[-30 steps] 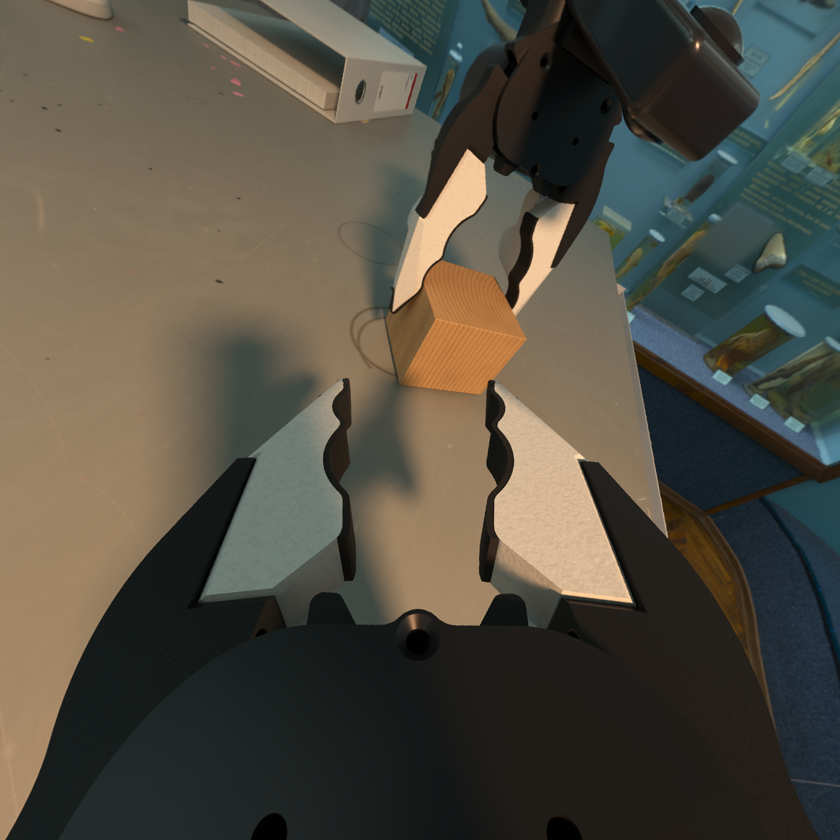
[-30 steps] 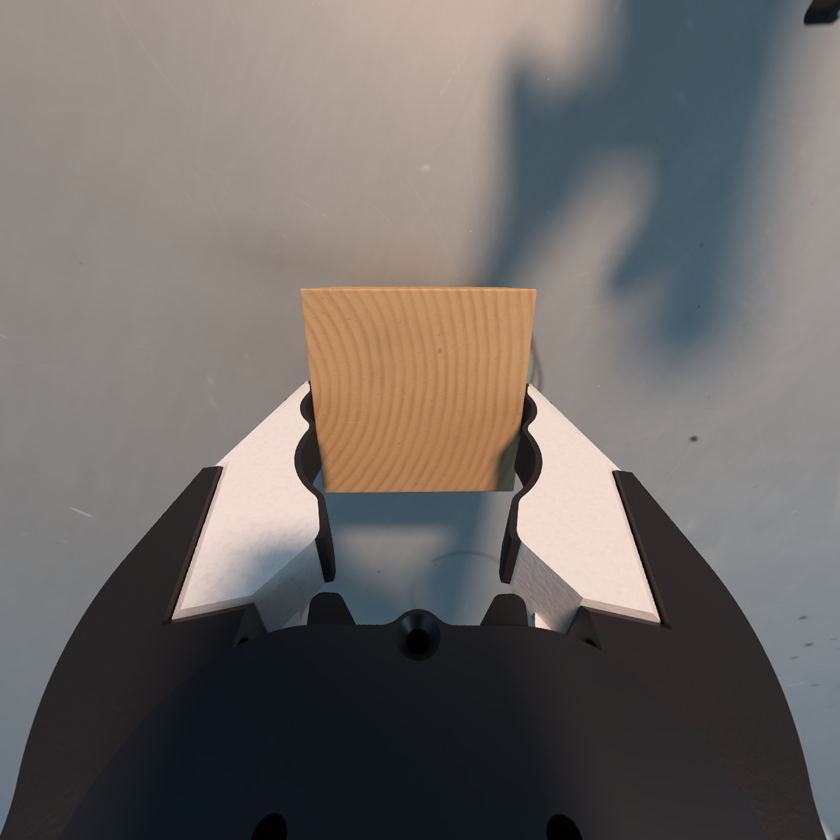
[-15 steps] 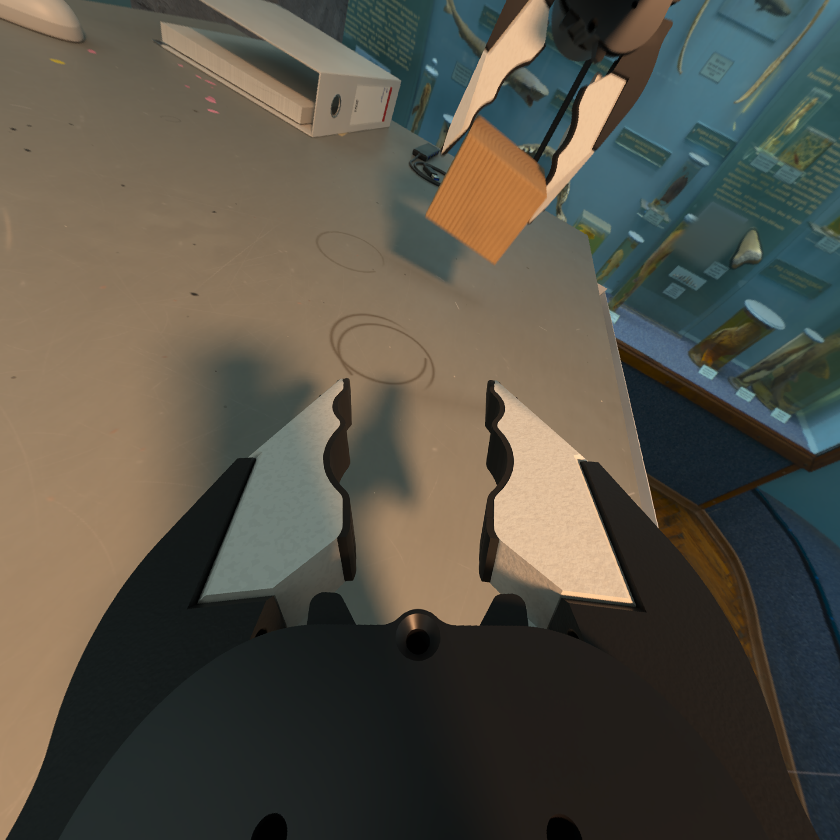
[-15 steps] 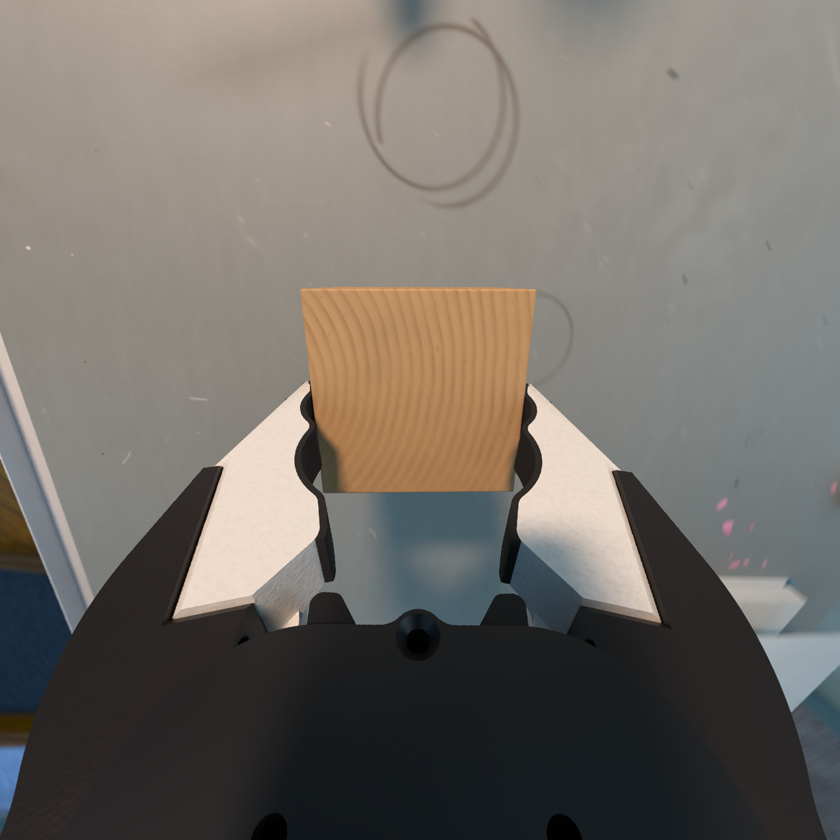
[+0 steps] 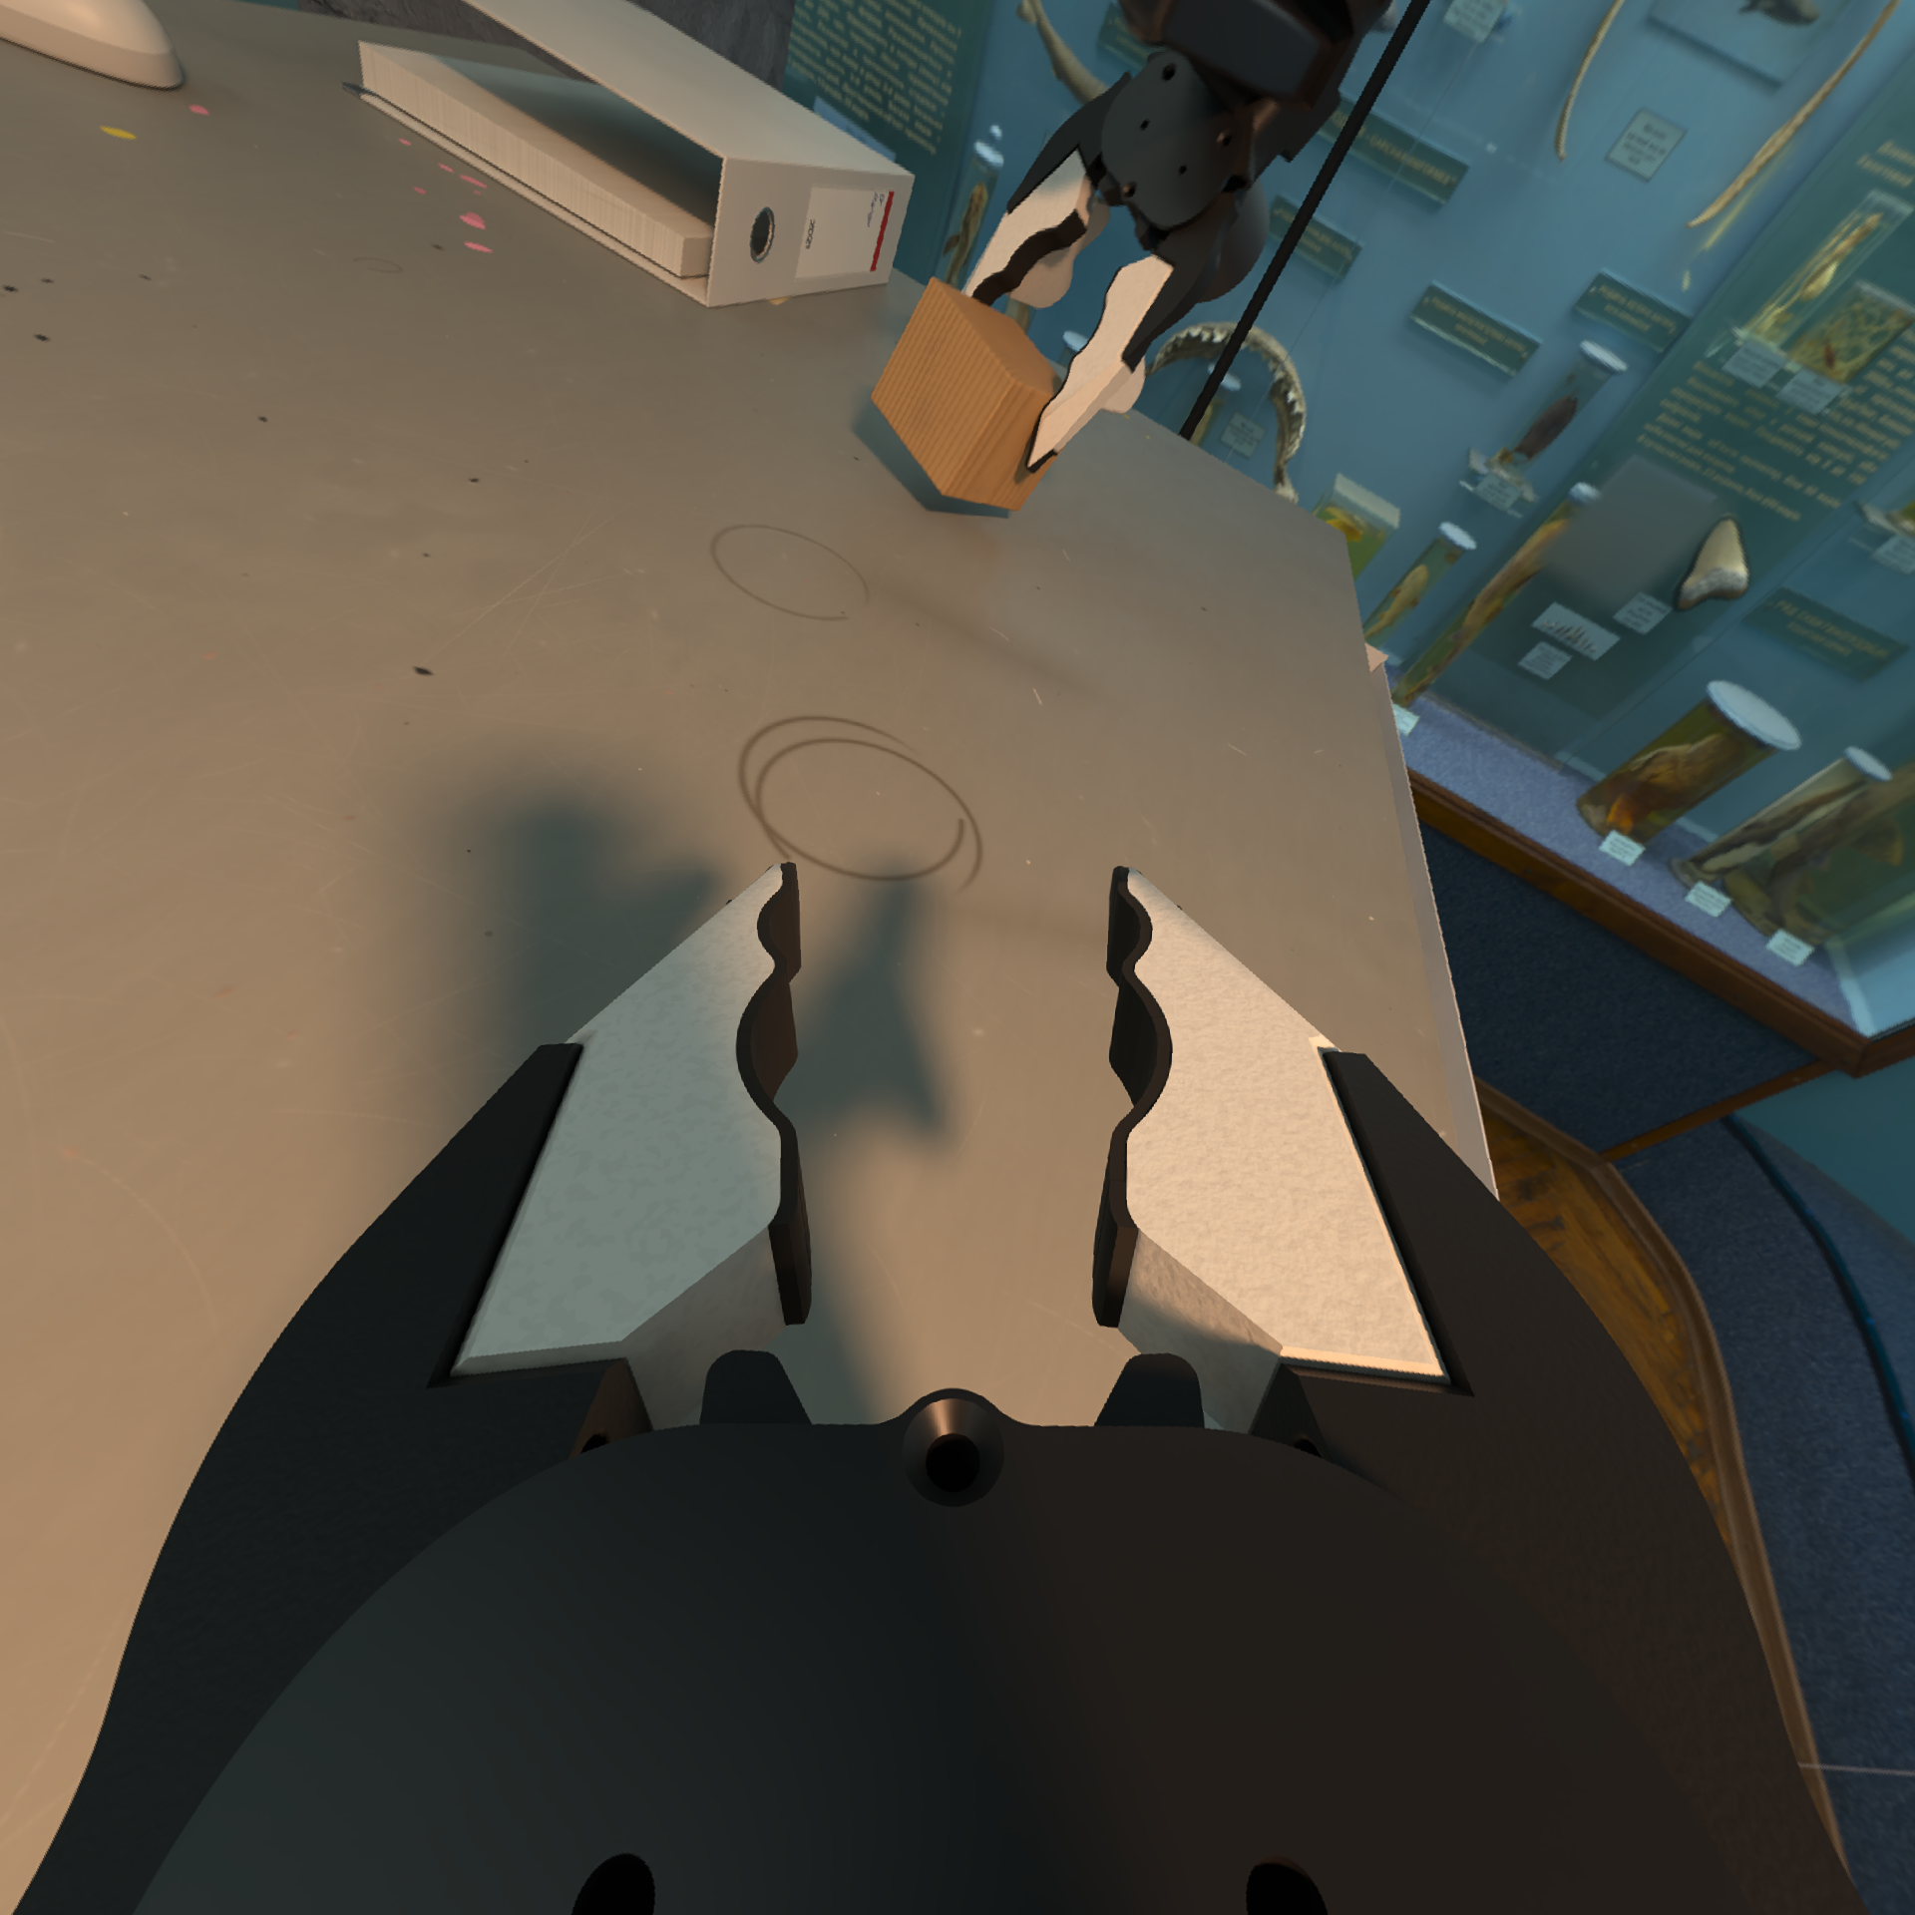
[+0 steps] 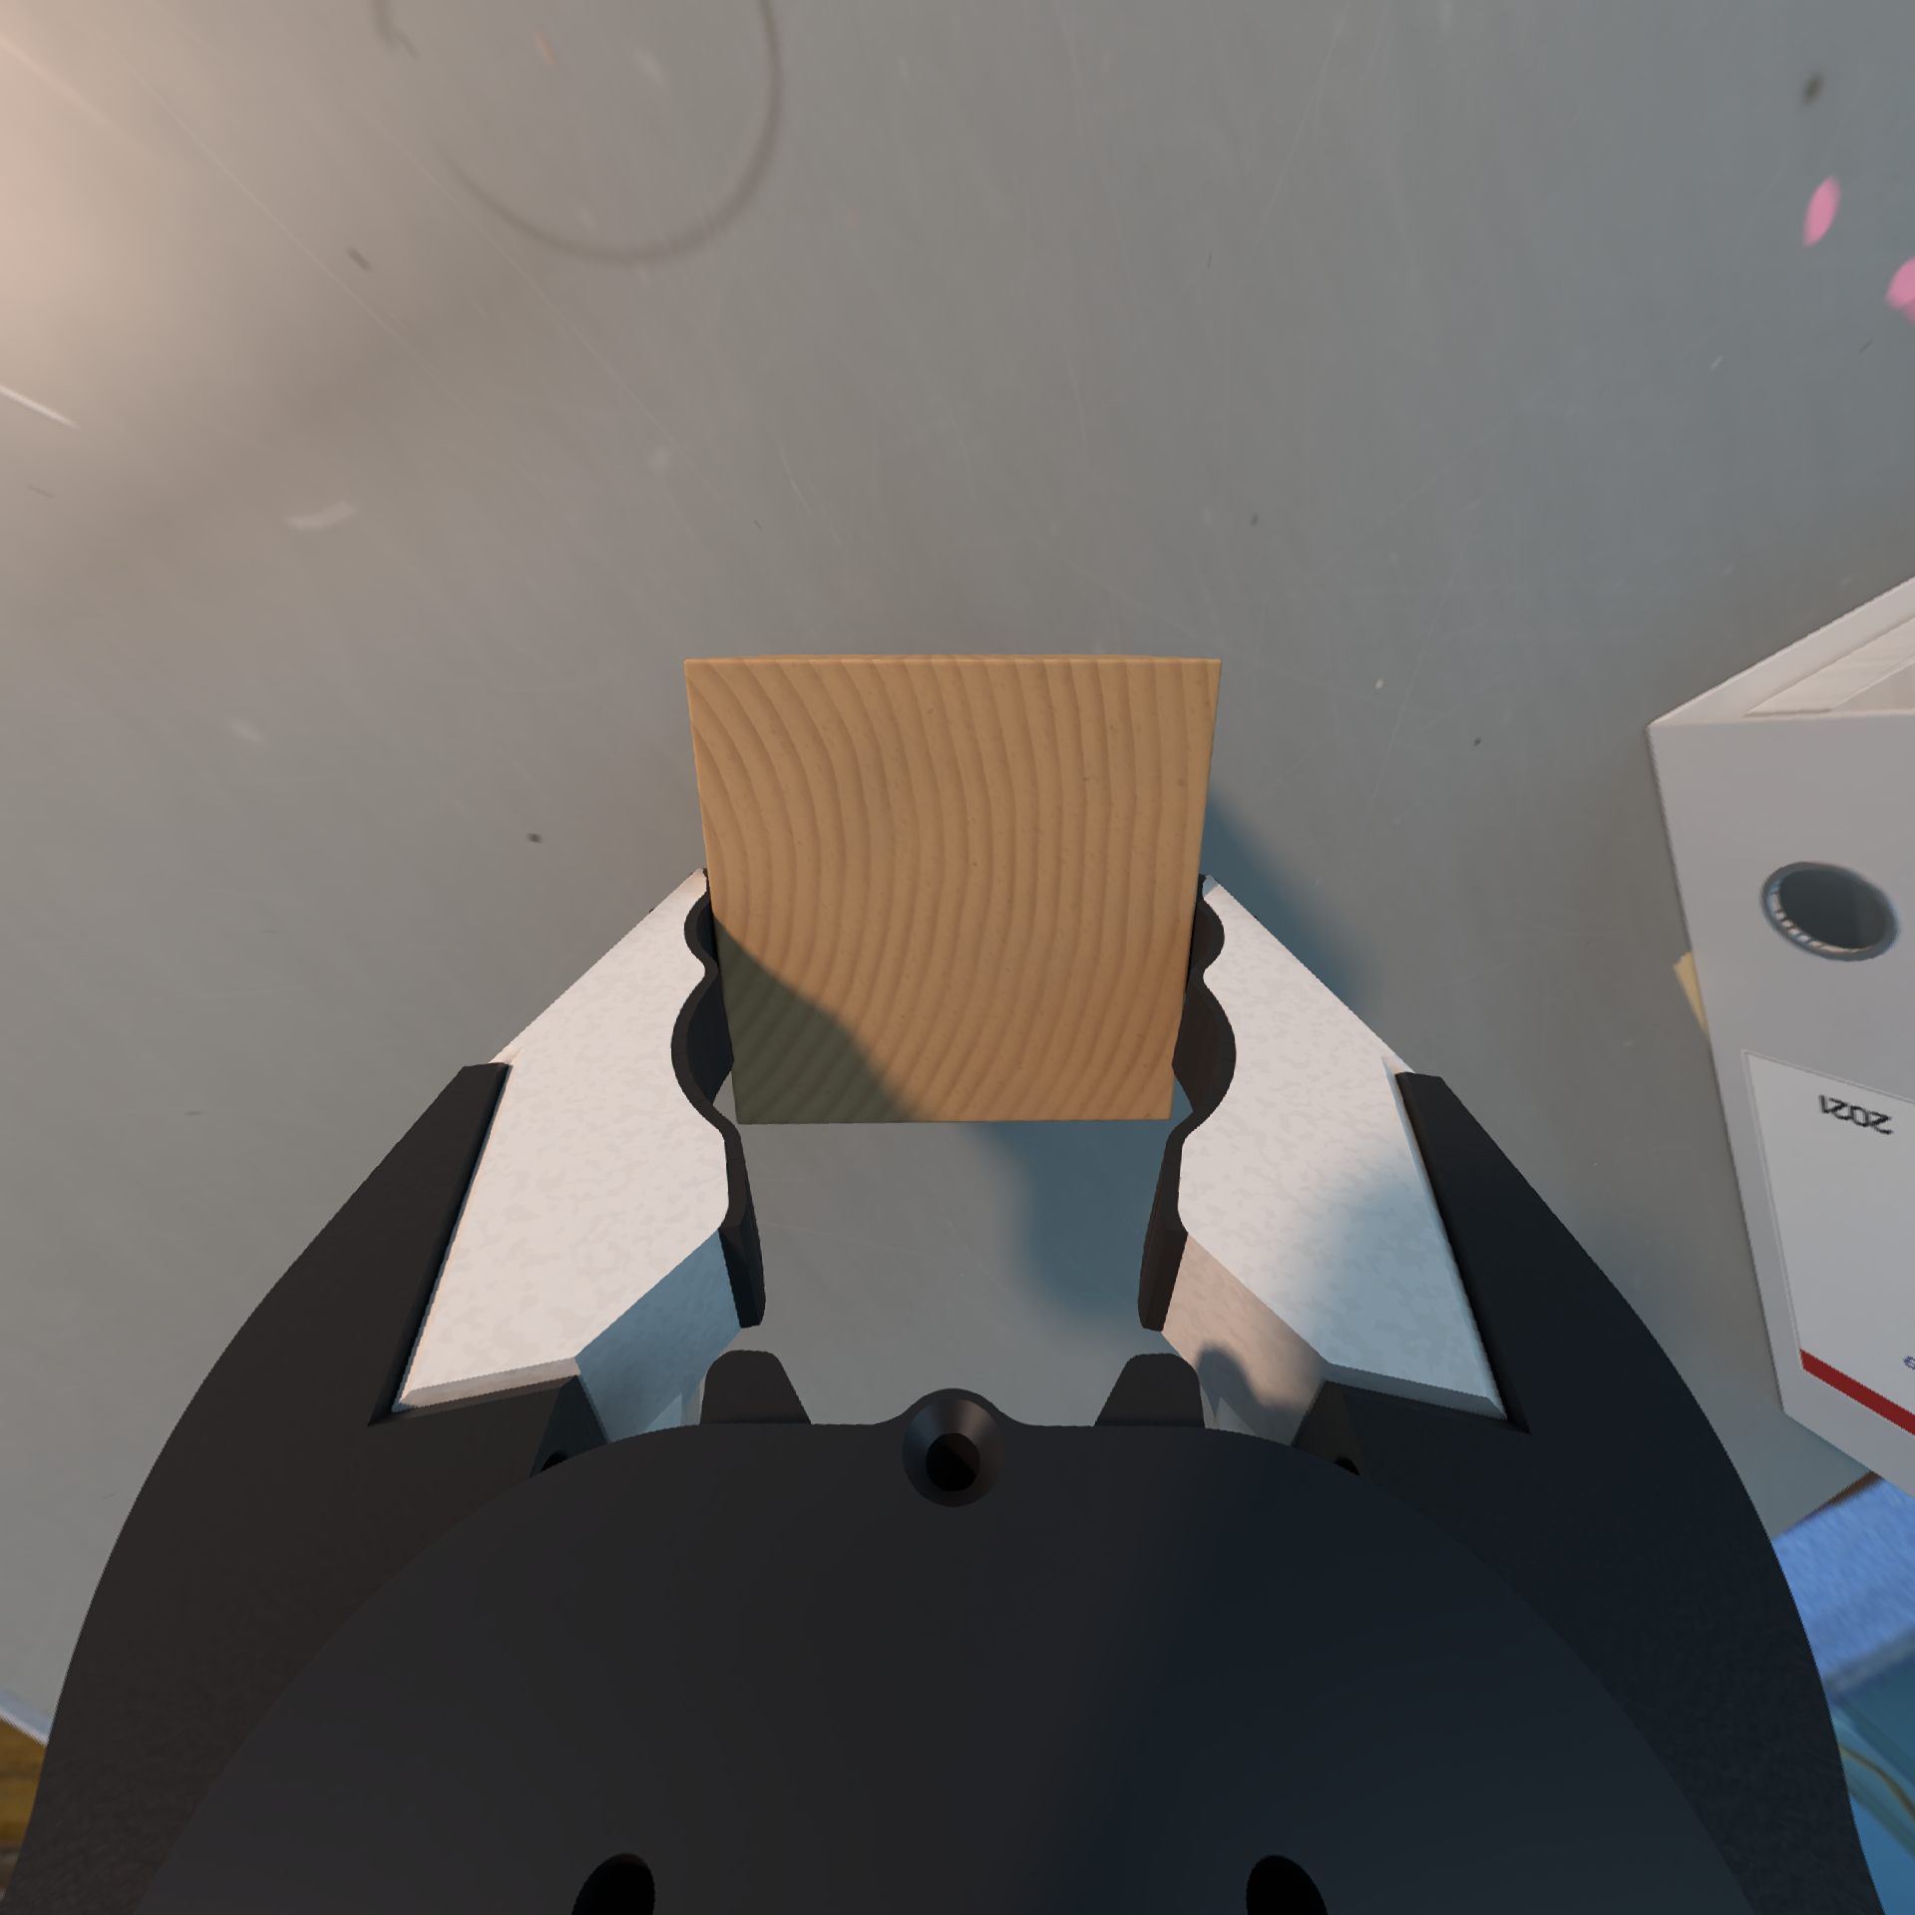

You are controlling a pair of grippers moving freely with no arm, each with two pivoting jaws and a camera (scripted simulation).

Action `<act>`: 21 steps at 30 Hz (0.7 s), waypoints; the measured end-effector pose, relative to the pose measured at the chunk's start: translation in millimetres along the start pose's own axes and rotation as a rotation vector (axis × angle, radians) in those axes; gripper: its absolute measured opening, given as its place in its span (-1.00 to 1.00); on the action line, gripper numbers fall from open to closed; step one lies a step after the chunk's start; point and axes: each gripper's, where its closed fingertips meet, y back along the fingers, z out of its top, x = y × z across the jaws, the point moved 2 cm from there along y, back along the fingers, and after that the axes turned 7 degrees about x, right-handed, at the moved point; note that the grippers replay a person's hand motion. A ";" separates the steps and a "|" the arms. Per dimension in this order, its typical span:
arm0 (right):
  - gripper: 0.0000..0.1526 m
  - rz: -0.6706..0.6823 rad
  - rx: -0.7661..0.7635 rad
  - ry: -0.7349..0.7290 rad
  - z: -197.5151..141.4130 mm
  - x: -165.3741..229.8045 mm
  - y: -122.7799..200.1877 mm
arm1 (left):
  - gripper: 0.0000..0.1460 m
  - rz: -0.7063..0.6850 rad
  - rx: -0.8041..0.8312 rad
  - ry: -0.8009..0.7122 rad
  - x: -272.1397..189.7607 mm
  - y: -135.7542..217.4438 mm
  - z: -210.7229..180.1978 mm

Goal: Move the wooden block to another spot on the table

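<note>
Left wrist view, near to far. Item one: left gripper [image 5: 951,881], black body with white fingers, spread wide with nothing between them, above the grey scuffed table [image 5: 311,622]. Item two: dark double ring mark [image 5: 860,798] on the tabletop, just past the fingertips at 12 o'clock. Item three: thinner single ring mark [image 5: 790,572], farther at 12 o'clock. Item four: pale square-cut wooden block [image 5: 959,399] at 12 o'clock, near the table's far right corner, tilted, with a thin shadow under it; whether it touches the surface cannot be told. Item five: right gripper [image 5: 1021,373], clamped on that block from above. Item six: white ring binder [image 5: 663,155] lying flat, 11 o'clock.

Right wrist view: right gripper [image 6: 951,896] fingers press both sides of the block [image 6: 951,891]; binder [image 6: 1803,1036] at 3 o'clock.
</note>
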 end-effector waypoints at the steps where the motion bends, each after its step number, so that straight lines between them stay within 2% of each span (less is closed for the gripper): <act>1: 0.15 -0.006 0.023 0.003 -3.9 -1.5 -8.7 | -0.18 0.003 0.006 -0.003 -0.2 -0.9 -0.6; 4: 0.16 -0.036 0.036 -0.004 0.2 -4.8 -18.5 | -0.17 0.017 0.022 0.000 1.1 -4.7 -1.7; 5: 0.21 -0.060 0.020 -0.006 4.2 -5.7 -15.6 | -0.15 0.029 0.029 0.006 2.6 -6.1 -2.2; 7: 0.35 -0.089 -0.028 -0.022 14.3 -4.9 0.4 | -0.12 0.066 0.045 0.015 6.4 -7.9 -3.2; 10: 0.36 -0.147 -0.228 -0.115 30.9 3.4 36.3 | -0.10 0.131 0.054 0.017 12.9 -9.3 -4.1; 12: 0.27 -0.232 -0.327 -0.251 32.9 12.2 53.4 | -0.09 0.171 0.056 0.005 16.1 -10.3 -4.3; 15: 0.18 -0.342 -0.492 -0.554 31.0 40.9 61.6 | -0.03 0.260 0.041 -0.021 21.7 -10.4 -2.6; 17: 0.21 -0.379 -0.542 -0.704 27.0 67.5 55.9 | 0.03 0.313 0.011 -0.032 24.3 -10.2 0.3; 21: 0.30 -0.448 -0.565 -0.896 18.2 105.2 41.6 | 0.12 0.419 0.001 -0.051 28.7 -13.1 3.0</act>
